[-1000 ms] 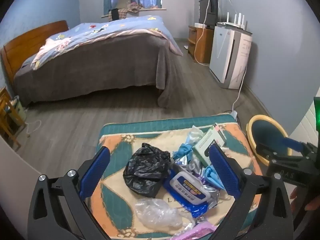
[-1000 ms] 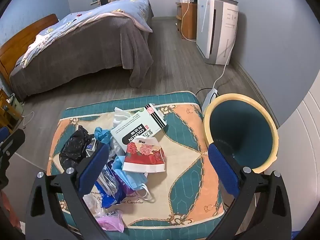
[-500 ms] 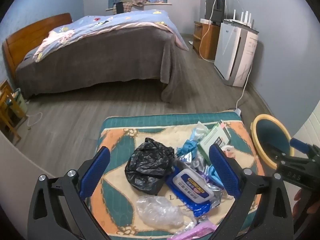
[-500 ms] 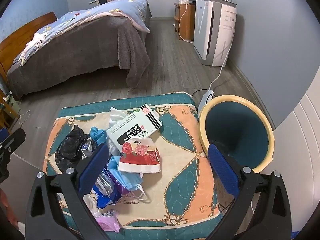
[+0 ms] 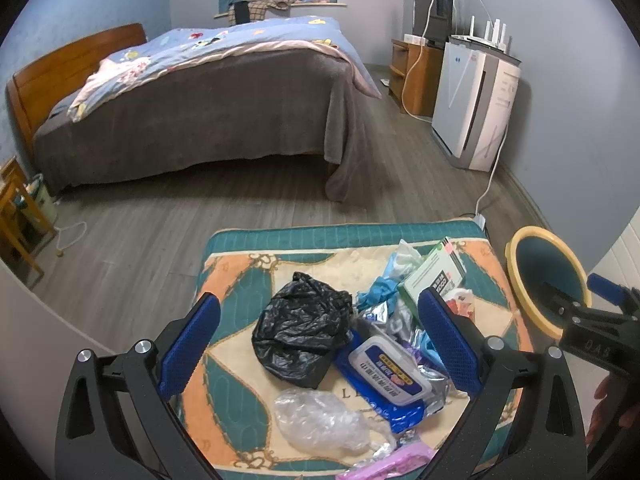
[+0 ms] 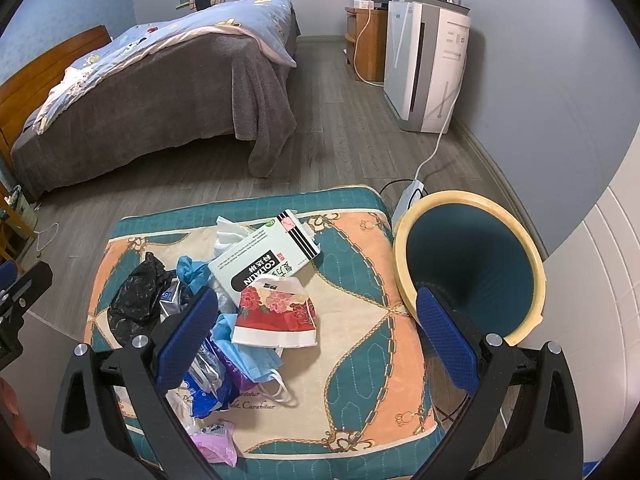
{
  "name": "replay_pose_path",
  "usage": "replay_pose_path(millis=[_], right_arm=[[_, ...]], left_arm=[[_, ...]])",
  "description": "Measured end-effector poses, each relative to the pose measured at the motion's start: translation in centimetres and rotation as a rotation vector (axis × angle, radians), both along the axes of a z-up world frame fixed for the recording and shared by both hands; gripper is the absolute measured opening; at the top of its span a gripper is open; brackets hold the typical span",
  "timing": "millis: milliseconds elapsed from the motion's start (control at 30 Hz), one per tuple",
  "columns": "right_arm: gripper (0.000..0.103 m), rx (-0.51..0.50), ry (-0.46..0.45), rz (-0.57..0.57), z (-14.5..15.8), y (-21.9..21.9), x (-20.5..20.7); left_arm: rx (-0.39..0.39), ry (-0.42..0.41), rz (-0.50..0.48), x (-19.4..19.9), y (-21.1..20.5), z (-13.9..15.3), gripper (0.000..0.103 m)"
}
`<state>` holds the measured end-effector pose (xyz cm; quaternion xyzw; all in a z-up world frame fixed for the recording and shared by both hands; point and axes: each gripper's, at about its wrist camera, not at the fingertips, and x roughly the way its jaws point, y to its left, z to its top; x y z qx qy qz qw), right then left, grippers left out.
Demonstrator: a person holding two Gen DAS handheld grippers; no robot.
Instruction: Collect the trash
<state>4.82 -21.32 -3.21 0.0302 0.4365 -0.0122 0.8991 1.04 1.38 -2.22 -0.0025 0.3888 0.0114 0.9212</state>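
Left gripper [image 5: 320, 340] spread wide, empty, above crumpled black plastic bag [image 5: 304, 336] and glossy blue wipes pack [image 5: 386, 376] | right gripper [image 6: 316, 340] spread wide, empty, over floral paper packet [image 6: 276, 316] and white carton [image 6: 266, 258] | trash heaped left-centre on quilted cushion [image 6: 360, 344] | round yellow-rimmed bin [image 6: 472, 268] touching cushion's right edge, mouth unobstructed.

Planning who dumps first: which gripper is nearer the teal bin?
Right. The right gripper hovers with one finger over the teal bin; the left gripper hangs over the trash pile's far side.
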Motion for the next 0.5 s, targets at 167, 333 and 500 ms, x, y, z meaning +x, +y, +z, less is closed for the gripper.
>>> replay_pose_path(millis=[167, 333, 500], right_arm=[[0.098, -0.004, 0.002, -0.003, 0.01, -0.03, 0.07], [0.098, -0.011, 0.001, -0.001, 0.06, 0.05, 0.06], [0.098, -0.014, 0.001, -0.001, 0.09, 0.11, 0.05]], left_arm=[[-0.001, 0.001, 0.001, -0.01, -0.02, -0.01, 0.098], [0.001, 0.000, 0.000, -0.03, -0.04, 0.02, 0.098], [0.004, 0.000, -0.002, 0.00, -0.03, 0.02, 0.098]])
